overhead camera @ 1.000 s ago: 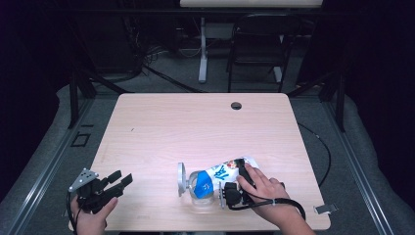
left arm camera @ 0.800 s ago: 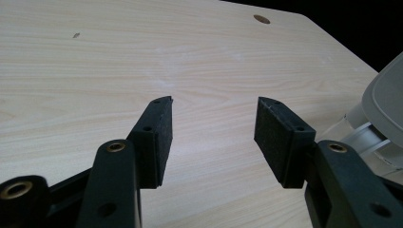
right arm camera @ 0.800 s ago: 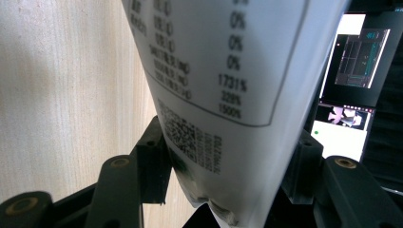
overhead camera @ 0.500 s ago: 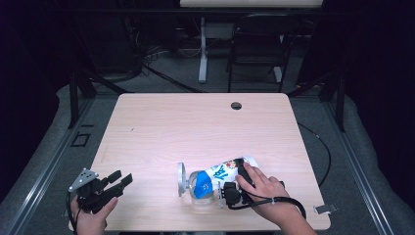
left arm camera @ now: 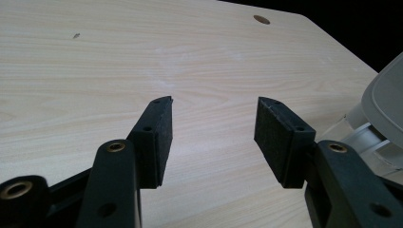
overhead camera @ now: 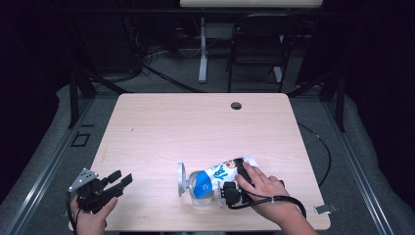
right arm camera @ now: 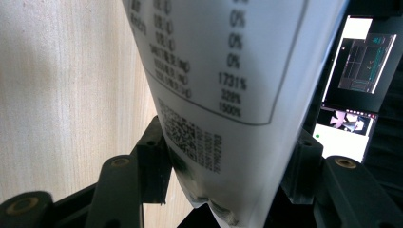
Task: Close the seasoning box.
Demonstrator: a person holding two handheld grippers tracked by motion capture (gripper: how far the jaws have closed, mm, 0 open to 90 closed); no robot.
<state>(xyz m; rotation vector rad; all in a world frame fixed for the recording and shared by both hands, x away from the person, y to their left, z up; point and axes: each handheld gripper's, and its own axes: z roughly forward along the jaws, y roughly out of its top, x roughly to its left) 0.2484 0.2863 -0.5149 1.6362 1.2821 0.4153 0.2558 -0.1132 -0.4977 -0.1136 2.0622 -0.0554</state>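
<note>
We see the pouch (overhead camera: 220, 172) lying near the tabletop's (overhead camera: 195, 127) six-o'clock edge, long axis running from two o'clock to eight, spout end at eight beside a lid (overhead camera: 181, 179). Our right gripper (right arm camera: 228, 166) has its fingers clamped wide across it. Our left gripper (left arm camera: 214, 128), at seven o'clock, holds its fingers open and empty.

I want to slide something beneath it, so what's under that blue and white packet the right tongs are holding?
The packet lies over a clear container with a grey lid on the wooden table. The right tongs grip its end; what lies directly beneath is covered.
</note>
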